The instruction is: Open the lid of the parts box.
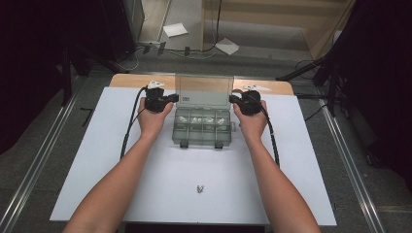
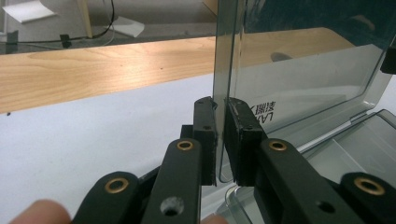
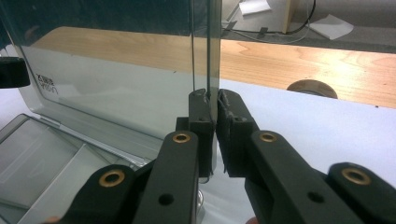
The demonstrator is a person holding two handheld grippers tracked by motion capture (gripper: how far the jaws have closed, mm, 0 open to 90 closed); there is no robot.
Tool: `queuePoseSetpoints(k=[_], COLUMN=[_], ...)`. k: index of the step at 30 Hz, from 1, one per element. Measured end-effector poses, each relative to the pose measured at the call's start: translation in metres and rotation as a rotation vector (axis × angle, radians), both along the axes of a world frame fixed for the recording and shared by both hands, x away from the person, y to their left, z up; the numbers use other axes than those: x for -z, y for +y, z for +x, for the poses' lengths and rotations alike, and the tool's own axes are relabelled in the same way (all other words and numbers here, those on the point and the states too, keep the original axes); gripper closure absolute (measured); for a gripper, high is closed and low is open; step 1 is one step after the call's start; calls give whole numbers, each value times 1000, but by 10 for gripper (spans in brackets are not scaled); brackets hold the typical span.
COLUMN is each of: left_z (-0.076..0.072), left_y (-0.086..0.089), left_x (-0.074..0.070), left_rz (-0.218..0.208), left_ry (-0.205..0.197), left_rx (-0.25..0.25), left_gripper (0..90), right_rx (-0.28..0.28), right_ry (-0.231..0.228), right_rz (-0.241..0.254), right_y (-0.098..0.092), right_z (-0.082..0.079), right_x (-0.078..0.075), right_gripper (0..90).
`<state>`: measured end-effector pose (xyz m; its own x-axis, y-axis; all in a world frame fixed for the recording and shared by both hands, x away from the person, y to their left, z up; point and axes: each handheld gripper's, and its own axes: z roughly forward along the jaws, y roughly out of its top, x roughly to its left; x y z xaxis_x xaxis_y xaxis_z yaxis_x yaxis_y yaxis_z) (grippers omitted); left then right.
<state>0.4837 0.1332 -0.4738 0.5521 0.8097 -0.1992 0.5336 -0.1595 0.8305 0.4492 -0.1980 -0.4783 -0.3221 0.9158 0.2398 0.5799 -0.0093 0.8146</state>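
One clear box (image 1: 202,127) sits on the white board (image 1: 97,165) at the far middle of the table, its base divided into compartments, of which four show in a row along the far side, each with small pale items inside that are too small to identify. It has one lid (image 1: 204,90), standing upright along the far edge, and two dark latches on the near edge. One small metal part (image 1: 199,188) lies alone on the board, well apart from the box on the near side. Two sheets of paper (image 1: 175,29) lie on the floor beyond the table. Two grippers are in use, one per hand. The left gripper (image 2: 220,140) is clamped on the left side edge of the lid, the clear panel pinched between both pads low down near the hinge. The right gripper (image 3: 214,135) is clamped likewise on the right side edge of the lid, at about the same height. Both jaw pairs stand nearly closed, parted only by the thickness of the panel. Both forearms reach straight forward from the near edge, roughly parallel, one on either side of the box. The left hand (image 1: 154,116) and right hand (image 1: 251,119) lie palm down, wrists level, with the grippers turned inward toward each other across the lid. One cable trails back from each gripper along the outer side of its forearm.
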Motion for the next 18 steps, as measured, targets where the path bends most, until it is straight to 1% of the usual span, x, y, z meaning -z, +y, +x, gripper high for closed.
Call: queuePoseSetpoints(k=[8, 9, 12, 15, 17, 18], left_z=[3, 3, 4, 4, 4, 5], left_y=[1, 1, 2, 2, 2, 2], left_x=[3, 3, 5, 6, 6, 7], left_rz=[-14, -16, -23, -21, -23, -27], left_ry=[28, 34, 47, 50, 57, 64], left_rx=[-5, -5, -6, -8, -11, -12], left_gripper=[822, 822, 822, 821, 820, 818], right_rx=[-6, -6, -2, -1, -6, -8], right_ry=[18, 28, 46, 54, 69, 86], right_rz=[2, 11, 15, 14, 16, 16], right_y=[0, 0, 1, 1, 1, 1], right_z=[4, 6, 8, 9, 11, 11], right_x=[6, 6, 6, 6, 8, 8], right_gripper=[857, 857, 855, 852, 845, 841])
